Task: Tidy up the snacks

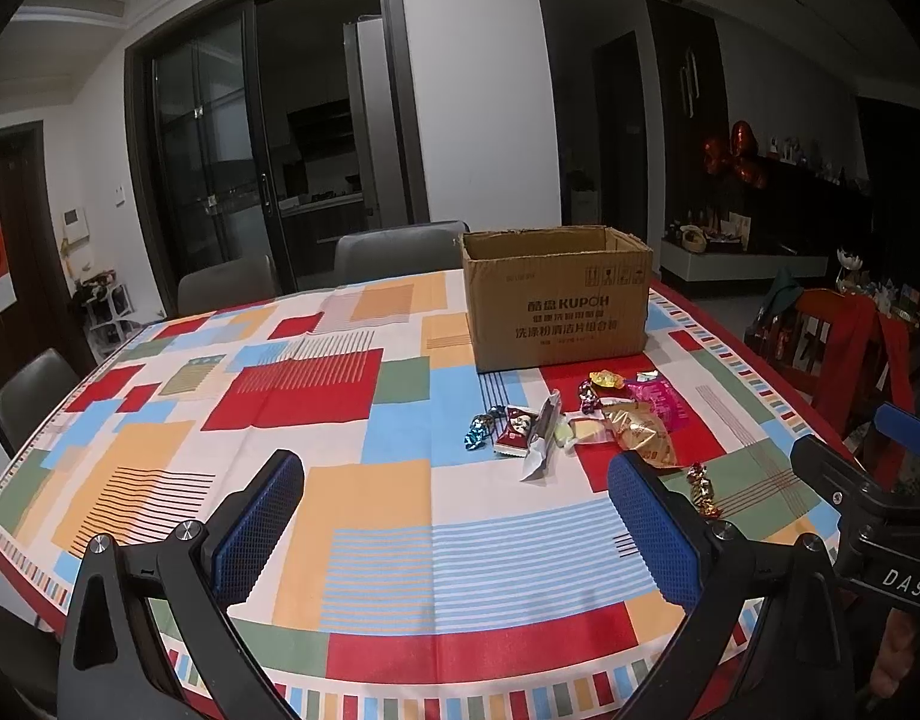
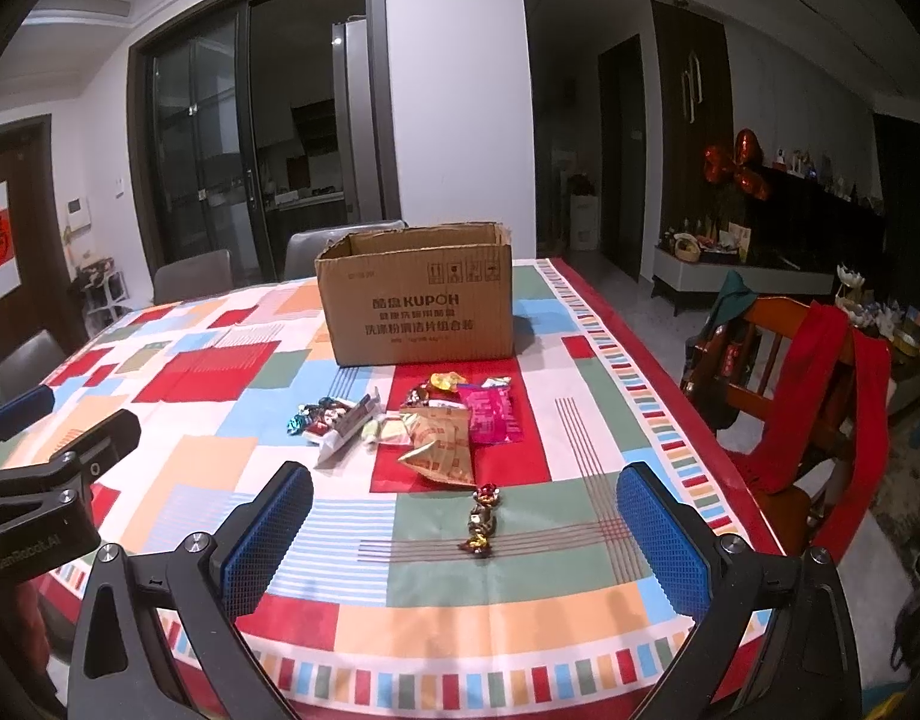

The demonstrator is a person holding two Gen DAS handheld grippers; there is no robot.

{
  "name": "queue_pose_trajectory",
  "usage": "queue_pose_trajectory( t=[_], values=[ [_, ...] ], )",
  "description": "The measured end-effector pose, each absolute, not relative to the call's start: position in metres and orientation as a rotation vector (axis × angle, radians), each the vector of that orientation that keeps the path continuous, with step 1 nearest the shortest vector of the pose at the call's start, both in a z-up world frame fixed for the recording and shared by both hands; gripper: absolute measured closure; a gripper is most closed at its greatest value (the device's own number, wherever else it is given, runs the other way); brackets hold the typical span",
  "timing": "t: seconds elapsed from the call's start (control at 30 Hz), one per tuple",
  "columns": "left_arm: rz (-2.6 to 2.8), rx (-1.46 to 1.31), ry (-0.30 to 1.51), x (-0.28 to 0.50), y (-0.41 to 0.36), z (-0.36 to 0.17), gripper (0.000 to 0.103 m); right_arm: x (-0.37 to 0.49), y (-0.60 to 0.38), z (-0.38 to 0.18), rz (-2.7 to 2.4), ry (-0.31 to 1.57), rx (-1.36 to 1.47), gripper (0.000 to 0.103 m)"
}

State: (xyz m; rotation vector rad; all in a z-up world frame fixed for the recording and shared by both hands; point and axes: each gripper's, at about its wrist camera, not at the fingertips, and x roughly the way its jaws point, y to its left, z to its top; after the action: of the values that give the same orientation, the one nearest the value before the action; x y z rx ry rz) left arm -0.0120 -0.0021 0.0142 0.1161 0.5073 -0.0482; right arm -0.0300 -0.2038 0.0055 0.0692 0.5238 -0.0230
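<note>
**Snacks Waiting, Box Open**

Blue-padded fingers of the right gripper were held wide apart and empty above the near edge of the tablecloth, with a foil-wrapped candy lying on the cloth between them in the right wrist view. The left gripper was likewise spread wide, nothing in its grasp. Beyond the candy, the snack pile — a gold packet, a pink packet, small wrapped sweets — was seen in front of the open cardboard box. No snack could be seen in the box. The candy was judged the likeliest first pick: it should be approached low, closed on across its middle rather than its twisted ends, and lifted clear of the box wall before release.
</note>
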Motion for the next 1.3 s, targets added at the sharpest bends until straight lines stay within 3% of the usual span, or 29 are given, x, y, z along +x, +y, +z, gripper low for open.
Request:
queue_pose_trajectory(
  t=[1.3],
  values=[
    [-0.046, 0.115, 0.505, -0.0132, -0.0024, 0.0136, 0.000, -0.0320, -0.2032, 0.0068, -0.023, 0.520, 0.069, 0.001]
  ],
)
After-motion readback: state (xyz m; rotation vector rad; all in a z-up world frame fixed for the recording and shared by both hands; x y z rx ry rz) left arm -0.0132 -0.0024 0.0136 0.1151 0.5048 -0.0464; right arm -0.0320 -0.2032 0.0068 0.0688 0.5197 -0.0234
